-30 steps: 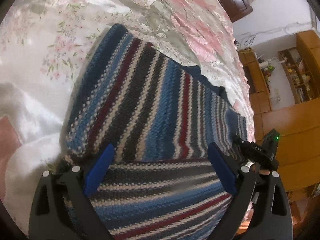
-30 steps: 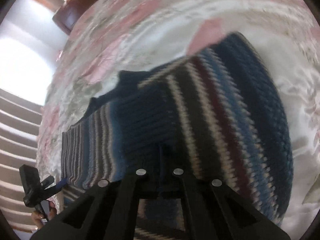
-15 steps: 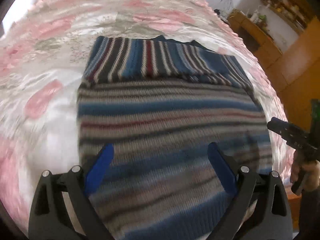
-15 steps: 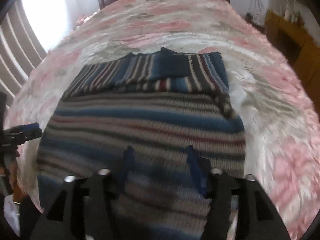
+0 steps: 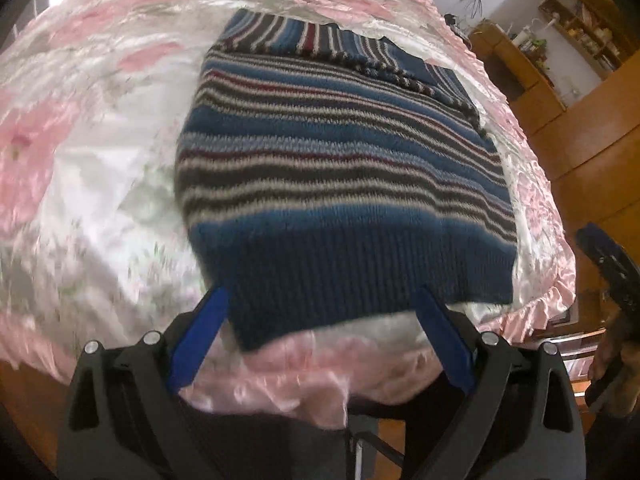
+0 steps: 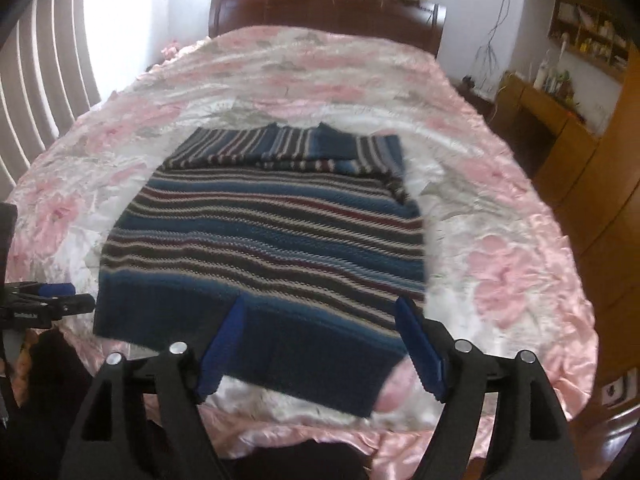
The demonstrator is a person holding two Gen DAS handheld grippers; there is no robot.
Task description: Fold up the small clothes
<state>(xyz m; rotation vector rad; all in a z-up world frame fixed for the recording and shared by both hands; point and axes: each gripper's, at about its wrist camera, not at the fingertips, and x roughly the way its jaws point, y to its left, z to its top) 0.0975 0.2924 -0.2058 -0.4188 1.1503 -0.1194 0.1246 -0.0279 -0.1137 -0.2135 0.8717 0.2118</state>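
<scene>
You are standing at the foot of a bed [image 6: 500,184] dressed in a glossy pink floral cover, with a dark wooden headboard [image 6: 328,12] at its far end, striped blinds to the left of the bed and wooden shelving [image 6: 560,128] to its right. On the bed, nearer the foot than the headboard, lies the striped sweater [image 6: 272,232] — flat, hem toward you, stripes running across. Its sleeves [image 6: 288,148] appear already turned in over the top part, the edge nearest the headboard, which is why the garment reads as a tidy rectangle rather than a spread shape. That suggests the width is dealt with and the lengthwise fold is what remains.

Your left gripper [image 5: 320,332] hangs over the foot of the bed, just short of the hem's left corner, its blue-padded fingers [image 5: 198,340] spread wide with nothing between them. Your right gripper [image 6: 320,344] is likewise released and empty, poised at the hem's right half; the knit shows between its pads but is not pinched. Both tools sit level with the near edge, probably so each can take one hem corner and carry it toward the headboard side in a single even lift — thick knit like this should hold its line if both corners rise together.
</scene>
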